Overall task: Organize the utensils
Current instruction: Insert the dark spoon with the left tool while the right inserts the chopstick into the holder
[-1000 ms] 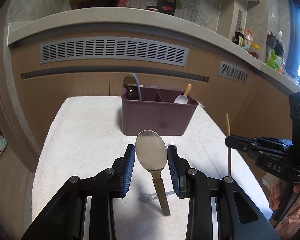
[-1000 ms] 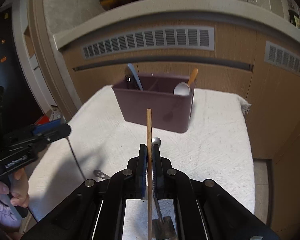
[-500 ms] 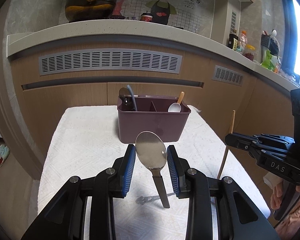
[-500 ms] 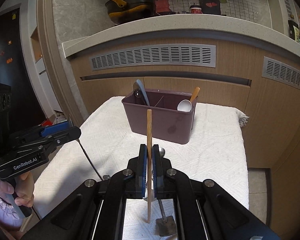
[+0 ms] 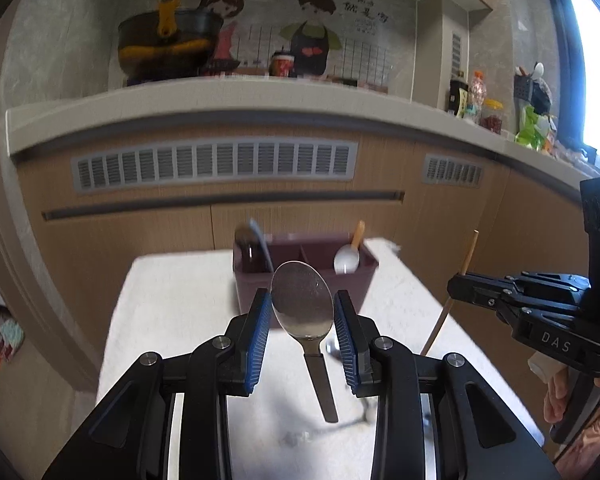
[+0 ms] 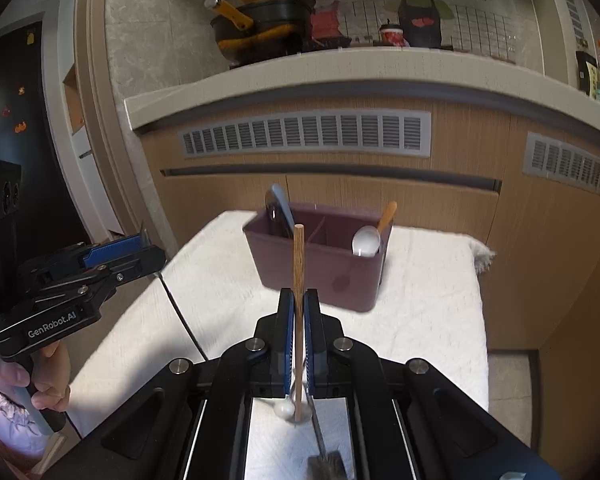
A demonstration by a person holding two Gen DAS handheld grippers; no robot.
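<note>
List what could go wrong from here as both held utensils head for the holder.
1. The metal spoon is pinched only across its bowl by the left gripper, its handle hanging free; it may pivot or slip.
2. The wooden chopstick stands tall in the right gripper, so its lower end could catch the maroon utensil holder.
3. Another utensil lies on the white towel below.

blurred: utensil (image 5: 328,428) under spoon (image 5: 302,300) | cut off: person's hand (image 6: 40,384)

left tool (image 6: 150,246): "GenRobot.AI" | right tool (image 5: 454,290): "DAS" | wall lettering: blurred, possibly Chinese
</note>
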